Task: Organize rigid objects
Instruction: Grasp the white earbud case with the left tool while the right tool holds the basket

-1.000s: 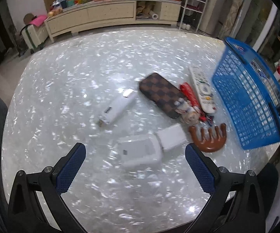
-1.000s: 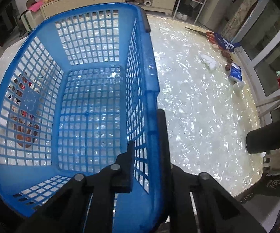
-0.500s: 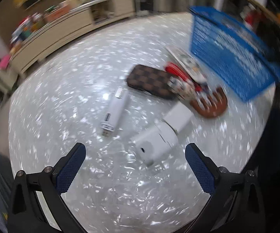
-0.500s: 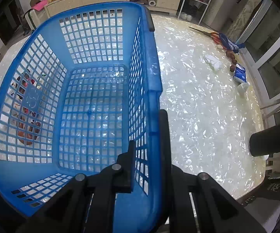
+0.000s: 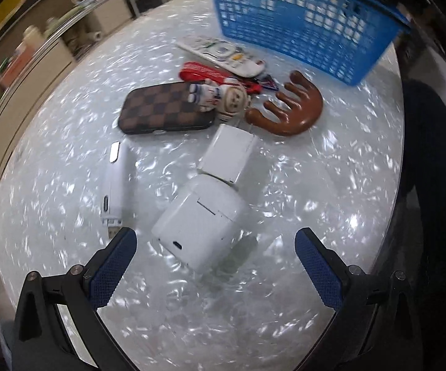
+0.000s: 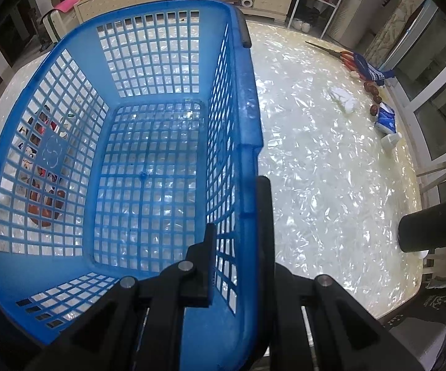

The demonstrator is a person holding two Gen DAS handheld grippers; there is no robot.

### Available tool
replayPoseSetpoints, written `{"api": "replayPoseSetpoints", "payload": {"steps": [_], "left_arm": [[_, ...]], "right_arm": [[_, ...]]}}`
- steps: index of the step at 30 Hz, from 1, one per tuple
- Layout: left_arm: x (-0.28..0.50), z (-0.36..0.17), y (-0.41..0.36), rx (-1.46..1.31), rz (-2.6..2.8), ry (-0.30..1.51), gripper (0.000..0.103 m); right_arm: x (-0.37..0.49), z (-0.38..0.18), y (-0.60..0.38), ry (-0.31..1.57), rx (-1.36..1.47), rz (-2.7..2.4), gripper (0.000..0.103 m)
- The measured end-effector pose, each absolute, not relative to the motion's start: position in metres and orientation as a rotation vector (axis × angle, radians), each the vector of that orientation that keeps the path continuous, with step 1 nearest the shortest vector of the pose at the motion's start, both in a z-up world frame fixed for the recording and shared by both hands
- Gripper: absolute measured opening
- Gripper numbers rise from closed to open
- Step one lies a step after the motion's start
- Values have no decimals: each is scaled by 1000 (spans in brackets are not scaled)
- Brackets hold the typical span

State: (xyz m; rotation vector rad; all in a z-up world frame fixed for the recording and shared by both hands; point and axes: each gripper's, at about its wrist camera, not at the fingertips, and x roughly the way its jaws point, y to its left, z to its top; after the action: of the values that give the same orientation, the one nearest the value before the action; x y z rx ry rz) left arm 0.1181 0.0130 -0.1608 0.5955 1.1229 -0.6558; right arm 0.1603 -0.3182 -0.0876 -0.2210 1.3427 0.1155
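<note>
My left gripper (image 5: 215,249) is open above the shiny table, its blue pads either side of a white earbud case (image 5: 201,221). Just beyond the case lie a white charger block (image 5: 230,153), a white USB stick (image 5: 114,185), a checkered brown case (image 5: 164,109), a small astronaut figure (image 5: 223,99), a red lanyard (image 5: 206,72), a white remote (image 5: 223,54) and a brown wooden comb (image 5: 287,111). My right gripper (image 6: 238,213) is shut on the right-hand rim of the empty blue basket (image 6: 247,117), also seen as the blue basket (image 5: 303,21) at the top of the left wrist view.
To the right of the basket the table (image 6: 315,170) carries scissors (image 6: 340,55), a tissue pack (image 6: 385,119), crumpled white paper (image 6: 343,99) and some dark round fruits (image 6: 374,92). A black cylinder (image 6: 433,228) juts in at the right edge. Cabinets stand behind.
The left gripper has rolled and dropped closer to the table, so the white earbud case now sits large between its pads. The right gripper and basket have stayed still.
</note>
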Motion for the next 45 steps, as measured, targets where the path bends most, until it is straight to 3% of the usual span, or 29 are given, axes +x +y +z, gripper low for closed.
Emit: {"api": "replayPoseSetpoints", "payload": {"steps": [16,28,30,41,45], "left_arm": [[152,-190,4,767,-795,1131,102],[183,-192,-7,694,-928,1182,76],[185,-189,-6,680,-924,1181,65],[159,-166,18,508,-813,1144,65],[153,-141,24,440,-811,1100,65]], "right_arm": [[165,-92,-319,1367,-210,114,10],[166,-95,-321,1379,-198,119,10],[166,-95,-322,1380,-192,122,10],[162,-94,-322,1373,-176,130,10],[159,-94,-315,1374,-182,169,4]]}}
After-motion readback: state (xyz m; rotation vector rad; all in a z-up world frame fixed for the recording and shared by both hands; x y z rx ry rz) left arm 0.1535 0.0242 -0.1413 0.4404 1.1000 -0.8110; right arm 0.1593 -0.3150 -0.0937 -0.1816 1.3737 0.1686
